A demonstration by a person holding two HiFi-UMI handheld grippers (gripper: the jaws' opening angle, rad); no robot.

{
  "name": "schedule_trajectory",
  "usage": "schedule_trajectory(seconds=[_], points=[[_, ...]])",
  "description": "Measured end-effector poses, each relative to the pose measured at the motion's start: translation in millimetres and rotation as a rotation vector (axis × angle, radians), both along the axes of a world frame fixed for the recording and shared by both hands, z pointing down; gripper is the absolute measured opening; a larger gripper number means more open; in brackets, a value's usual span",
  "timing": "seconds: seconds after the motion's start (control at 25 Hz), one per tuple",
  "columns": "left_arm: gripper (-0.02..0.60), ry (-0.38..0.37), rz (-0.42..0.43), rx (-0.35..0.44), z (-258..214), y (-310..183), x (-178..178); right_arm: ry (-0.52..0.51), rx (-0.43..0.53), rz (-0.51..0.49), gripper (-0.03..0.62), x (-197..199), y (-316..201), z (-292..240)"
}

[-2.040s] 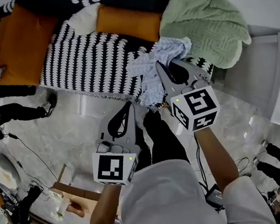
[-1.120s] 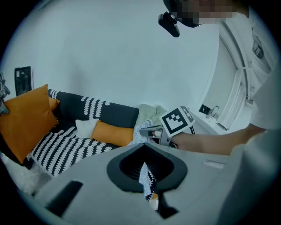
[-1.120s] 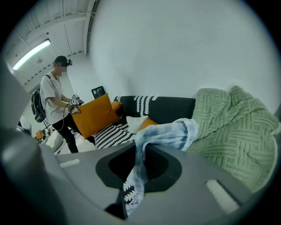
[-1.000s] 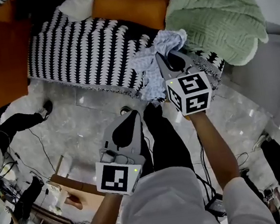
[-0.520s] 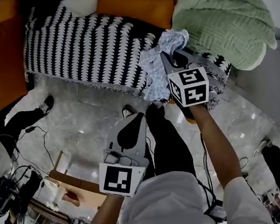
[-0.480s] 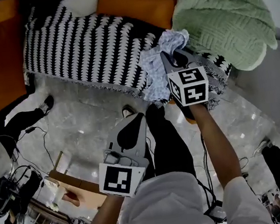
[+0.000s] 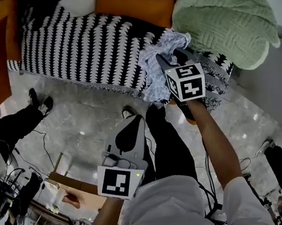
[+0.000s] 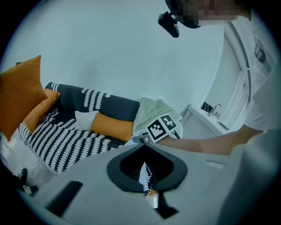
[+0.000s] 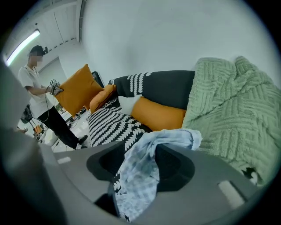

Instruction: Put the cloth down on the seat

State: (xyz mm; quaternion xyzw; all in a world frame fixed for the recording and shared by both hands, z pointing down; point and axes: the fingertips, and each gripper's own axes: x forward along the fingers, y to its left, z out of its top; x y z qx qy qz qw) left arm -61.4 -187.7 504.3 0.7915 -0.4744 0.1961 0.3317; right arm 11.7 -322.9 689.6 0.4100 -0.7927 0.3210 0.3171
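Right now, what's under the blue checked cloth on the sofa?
The cloth lies over the black-and-white seat cover, hanging past its front edge. It also drapes between the jaws of the right gripper, which have just been opening. The patch directly beneath is covered.

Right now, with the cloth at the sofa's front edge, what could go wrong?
1. The right gripper's jaws have just been opening with the cloth between them. Much of it hangs past the seat's front edge, so it may slide to the floor.
2. The cloth drapes over the jaws and could snag and be dragged off on withdrawal.
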Motion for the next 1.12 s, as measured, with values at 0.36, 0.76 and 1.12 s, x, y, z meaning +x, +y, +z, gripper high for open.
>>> schedule_trajectory(seconds=[0.36, 0.76, 1.12], points=[[0.002, -0.022, 0.013, -0.031, 10, 17, 0, 0.021, -0.037, 0.018, 0.299, 8, 7, 17], [0.002, -0.003, 0.011, 0.032, -10, 8, 3, -0.012, 0.000, 0.054, 0.177, 10, 13, -4], [0.002, 0.006, 0.025, 0.043, -25, 10, -7, -0.045, 0.065, 0.090, 0.034, 14, 27, -44]])
